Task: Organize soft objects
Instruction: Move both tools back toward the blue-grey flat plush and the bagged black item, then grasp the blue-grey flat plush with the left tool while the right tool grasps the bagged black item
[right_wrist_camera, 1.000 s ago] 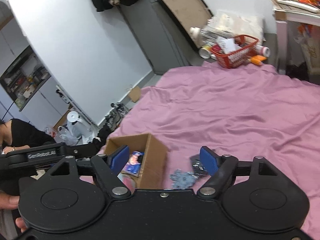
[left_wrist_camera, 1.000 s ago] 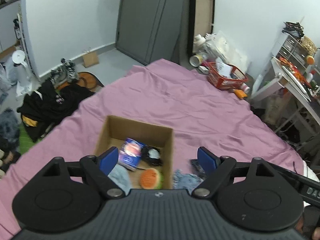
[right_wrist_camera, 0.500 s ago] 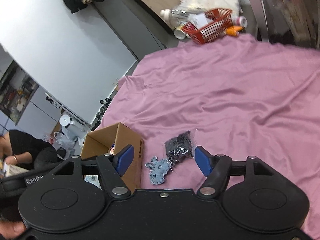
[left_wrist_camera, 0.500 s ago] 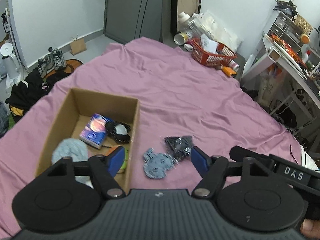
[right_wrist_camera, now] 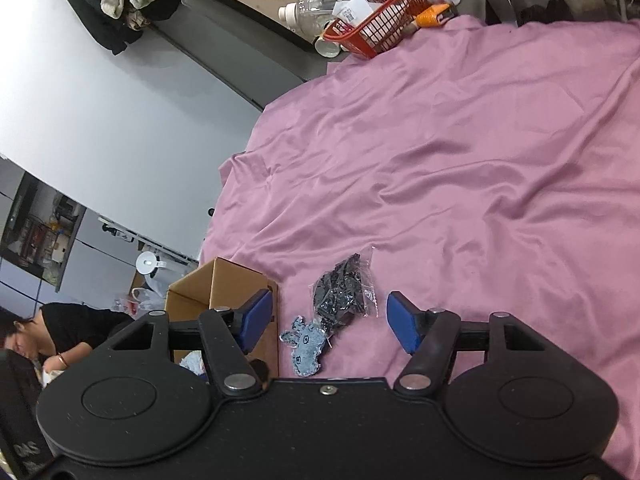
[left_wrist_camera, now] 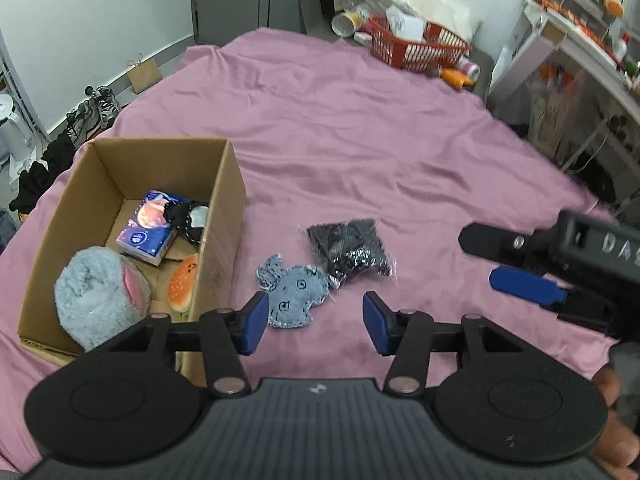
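Plush pieces left on the sheet are what I go for: a flat blue-grey knitted toy (left_wrist_camera: 293, 295) and, touching its edge at about two o'clock, a dark item in a clear bag (left_wrist_camera: 350, 251). Both lie on the pink bedsheet (left_wrist_camera: 360, 128), just beside the right wall of the cardboard box (left_wrist_camera: 224, 216), which sits at nine o'clock from them. Inside the box I see a fluffy grey-blue plush (left_wrist_camera: 96, 296), a burger-shaped squishy (left_wrist_camera: 183, 288), a printed tissue pack (left_wrist_camera: 149, 227) and a small black-and-white item (left_wrist_camera: 192, 220), so I judge the sorting well along with these two pieces left. To do the pick well, I would come straight down over the knitted toy, pinch its middle so it does not fold out of the pads, and keep clear of the bag's crinkly edge so it does not drag along; then lift high enough to clear the box wall before releasing. My left gripper (left_wrist_camera: 315, 322) hangs above the sheet with jaws wide apart, empty, the knitted toy just ahead of its left finger. My right gripper (right_wrist_camera: 329, 322) is likewise spread wide and holds nothing, with both pieces framed between its fingers from above. From the left view it reaches in at three o'clock, apart from everything.
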A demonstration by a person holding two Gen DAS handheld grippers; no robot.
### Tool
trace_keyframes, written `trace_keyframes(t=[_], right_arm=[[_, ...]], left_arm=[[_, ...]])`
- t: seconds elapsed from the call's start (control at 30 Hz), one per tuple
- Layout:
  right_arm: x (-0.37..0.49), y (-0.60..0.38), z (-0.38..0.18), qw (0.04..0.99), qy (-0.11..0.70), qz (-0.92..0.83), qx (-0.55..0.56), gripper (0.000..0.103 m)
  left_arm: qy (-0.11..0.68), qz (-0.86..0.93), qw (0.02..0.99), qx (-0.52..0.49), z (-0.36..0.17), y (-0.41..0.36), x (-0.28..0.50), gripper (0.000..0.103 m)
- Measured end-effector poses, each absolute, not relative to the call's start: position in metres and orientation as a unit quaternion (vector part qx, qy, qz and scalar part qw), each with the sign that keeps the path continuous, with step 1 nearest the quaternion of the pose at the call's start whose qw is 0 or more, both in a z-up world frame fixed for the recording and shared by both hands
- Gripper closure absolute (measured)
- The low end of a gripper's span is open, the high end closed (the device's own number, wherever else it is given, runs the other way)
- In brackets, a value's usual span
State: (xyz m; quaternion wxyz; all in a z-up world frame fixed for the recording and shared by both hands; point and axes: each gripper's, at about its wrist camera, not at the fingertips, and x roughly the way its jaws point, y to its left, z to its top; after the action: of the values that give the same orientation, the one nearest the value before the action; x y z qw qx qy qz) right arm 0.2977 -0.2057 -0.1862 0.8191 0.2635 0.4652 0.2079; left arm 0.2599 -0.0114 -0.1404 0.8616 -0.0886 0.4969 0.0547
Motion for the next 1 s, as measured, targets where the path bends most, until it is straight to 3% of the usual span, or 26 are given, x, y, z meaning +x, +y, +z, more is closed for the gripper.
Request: trace_keyframes(t=[0.37,1.0], right_arm=[[0.312,-0.212,-0.203,0.802,0.479,0.21,0.289,0.05],[0.339,-0.185,-0.242,0.777,0.523,0.205,0.285,0.053]], left_arm=[[0.534,0.059,0.843,-0.031,-0.179,-0.032,0.287,0.058],[0.575,0.076,0.814,0.013,-0.224,-0.024,0.319,0.059]])
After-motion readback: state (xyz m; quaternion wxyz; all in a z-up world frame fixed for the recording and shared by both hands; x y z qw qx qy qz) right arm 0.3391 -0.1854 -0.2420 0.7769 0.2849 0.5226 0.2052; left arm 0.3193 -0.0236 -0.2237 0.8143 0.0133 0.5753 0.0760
